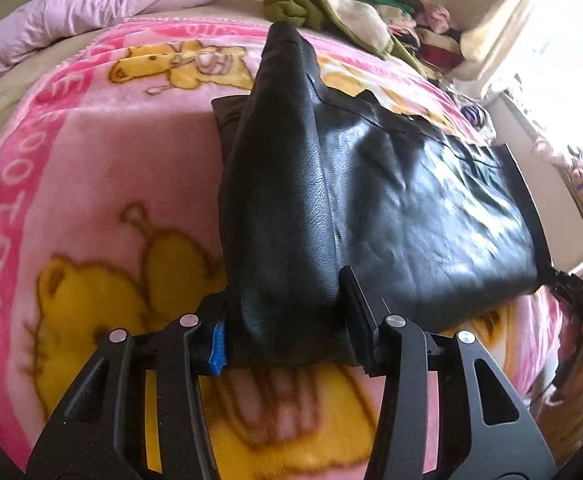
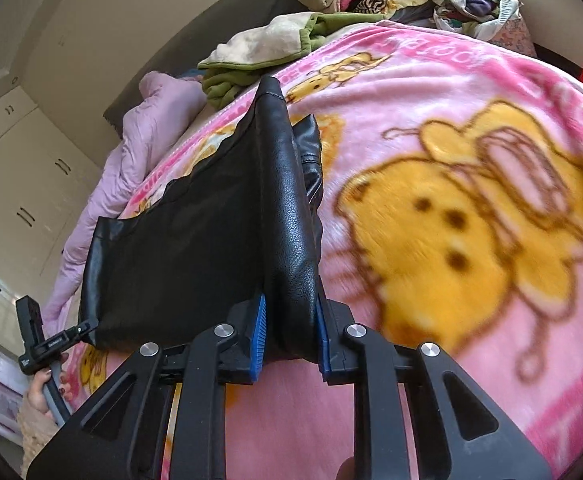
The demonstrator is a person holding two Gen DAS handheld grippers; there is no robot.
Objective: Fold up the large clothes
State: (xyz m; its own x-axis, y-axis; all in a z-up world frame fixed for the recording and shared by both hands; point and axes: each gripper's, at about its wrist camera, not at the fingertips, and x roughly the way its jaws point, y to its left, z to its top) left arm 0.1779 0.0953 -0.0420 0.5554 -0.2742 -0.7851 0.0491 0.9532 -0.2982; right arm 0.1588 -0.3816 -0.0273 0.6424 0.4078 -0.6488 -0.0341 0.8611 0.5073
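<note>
While both hand-held grippers, left (image 1: 287, 340) & right (image 2: 291, 340), clamp black leather garment (image 1: 391, 200); blanket (image 1: 91, 160) underneath.

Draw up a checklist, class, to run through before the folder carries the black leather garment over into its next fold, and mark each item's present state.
1. Left gripper shut on the black leather garment: ok.
2. Right gripper shut on the garment's other near corner: ok.
3. Held edge stretched level between the two grippers: ok.
4. Pink blanket beside the garment bare for landing: ok.
5. Green and cream clothes apart from the garment's far end: cannot tell.
6. Layers beneath the garment lying flat: cannot tell.
</note>
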